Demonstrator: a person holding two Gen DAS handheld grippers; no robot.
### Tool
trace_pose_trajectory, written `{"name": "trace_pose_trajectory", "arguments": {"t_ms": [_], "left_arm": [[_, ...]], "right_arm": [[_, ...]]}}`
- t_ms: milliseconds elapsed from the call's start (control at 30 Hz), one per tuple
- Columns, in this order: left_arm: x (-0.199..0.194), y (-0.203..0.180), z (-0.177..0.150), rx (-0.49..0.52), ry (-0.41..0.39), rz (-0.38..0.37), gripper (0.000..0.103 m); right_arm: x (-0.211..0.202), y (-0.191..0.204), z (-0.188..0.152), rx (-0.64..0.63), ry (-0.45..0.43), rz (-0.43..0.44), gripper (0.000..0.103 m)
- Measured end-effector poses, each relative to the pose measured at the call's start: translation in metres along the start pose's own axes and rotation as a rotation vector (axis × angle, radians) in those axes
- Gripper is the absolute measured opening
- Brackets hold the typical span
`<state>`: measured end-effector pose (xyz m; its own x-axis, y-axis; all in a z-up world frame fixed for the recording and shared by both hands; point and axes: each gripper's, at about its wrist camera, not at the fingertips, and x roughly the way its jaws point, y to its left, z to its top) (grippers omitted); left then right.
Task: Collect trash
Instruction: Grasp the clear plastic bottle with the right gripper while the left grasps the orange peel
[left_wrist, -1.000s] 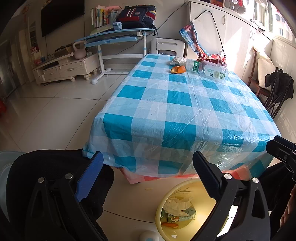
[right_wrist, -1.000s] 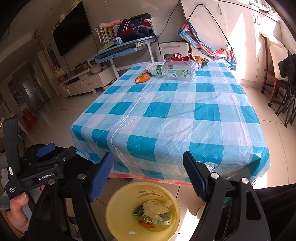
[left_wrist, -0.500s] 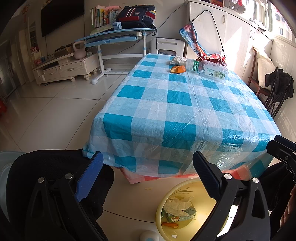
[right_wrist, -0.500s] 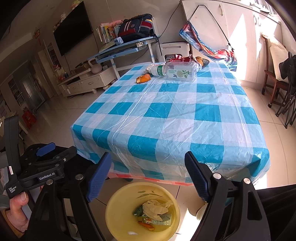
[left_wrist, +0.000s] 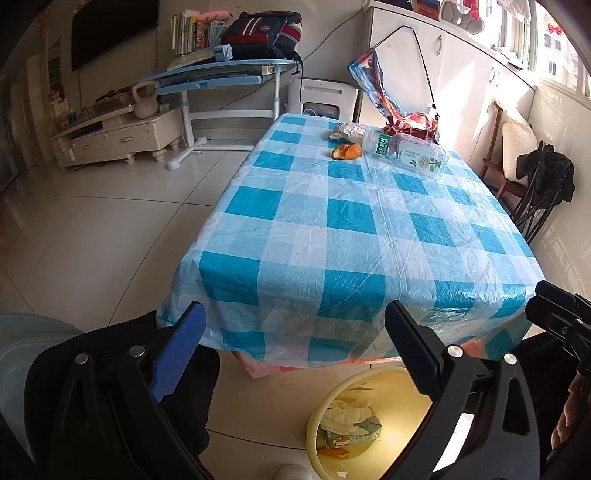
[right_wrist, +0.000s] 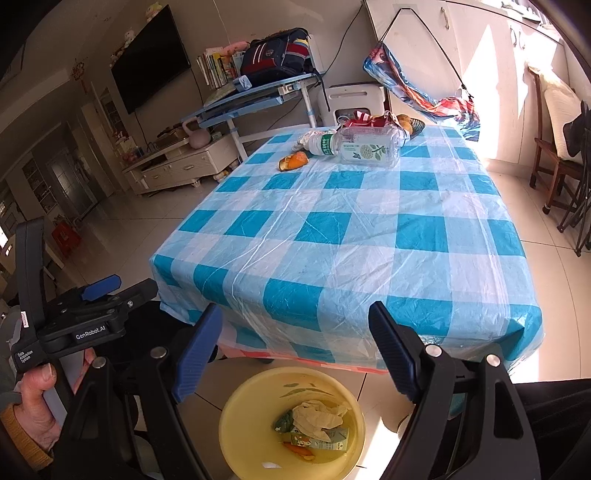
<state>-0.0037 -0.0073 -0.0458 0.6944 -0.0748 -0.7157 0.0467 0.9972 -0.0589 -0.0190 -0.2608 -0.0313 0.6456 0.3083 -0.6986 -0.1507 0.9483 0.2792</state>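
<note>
Yellow plastic marked the bin (right_wrist: 240, 413), which stood on the floor at the near end of the bench (right_wrist: 369, 236), at six o'clock in the right wrist view; crumpled paper, a small carton and a scrap of orange peel lay inside it. The remaining trash was seen well apart from it, at the far end of the bench toward twelve o'clock: a clear plastic bottle (right_wrist: 354, 147) lying on its side, an orange peel (right_wrist: 293, 161) just beside its cap at about nine o'clock of it, and a crumpled white wrapper (left_wrist: 349, 129) behind the peel.

The right gripper (right_wrist: 295, 354) was held above the bin with its jaws spread wide and nothing between them. The left gripper (left_wrist: 293, 350) was likewise spread and empty, near the bench's front edge.

A long reach across the bench was judged necessary, and several risks followed from it. The round, lying bottle could be rolled toward the bench's side if nudged off-centre. The thin plastic cover could be snagged and dragged by a finger, shifting everything on it. The flat peel could be pinched together with the cover. The red bag and fruit behind the bottle could be mistaken for trash.
</note>
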Motion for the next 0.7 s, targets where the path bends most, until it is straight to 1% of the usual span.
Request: {"name": "trace_pose_trajectory", "arguments": {"t_ms": [67,167,267,400,567,700], "left_arm": [[0.006,0.002,0.012,0.02,0.01,-0.023,0.094],[0.017,-0.001,0.03,0.092,0.006,-0.008,0.094],[0.035,-0.006,0.049,0.146,0.013,-0.009,0.094],[0.067,-0.015,0.078,0.187,0.035,-0.026,0.094],[0.111,-0.033,0.118,0.22,0.038,-0.061,0.094],[0.146,-0.05,0.148,0.247,0.032,-0.066,0.094]], "right_arm": [[-0.003,-0.001,0.008,-0.013,-0.011,0.012,0.078],[-0.004,-0.002,0.02,-0.056,-0.014,0.017,0.078],[0.004,-0.006,0.036,-0.117,0.0,0.013,0.079],[0.025,-0.02,0.062,-0.157,0.022,0.003,0.079],[0.057,-0.039,0.102,-0.192,0.029,-0.029,0.079],[0.086,-0.045,0.138,-0.269,0.026,-0.059,0.079]]}}
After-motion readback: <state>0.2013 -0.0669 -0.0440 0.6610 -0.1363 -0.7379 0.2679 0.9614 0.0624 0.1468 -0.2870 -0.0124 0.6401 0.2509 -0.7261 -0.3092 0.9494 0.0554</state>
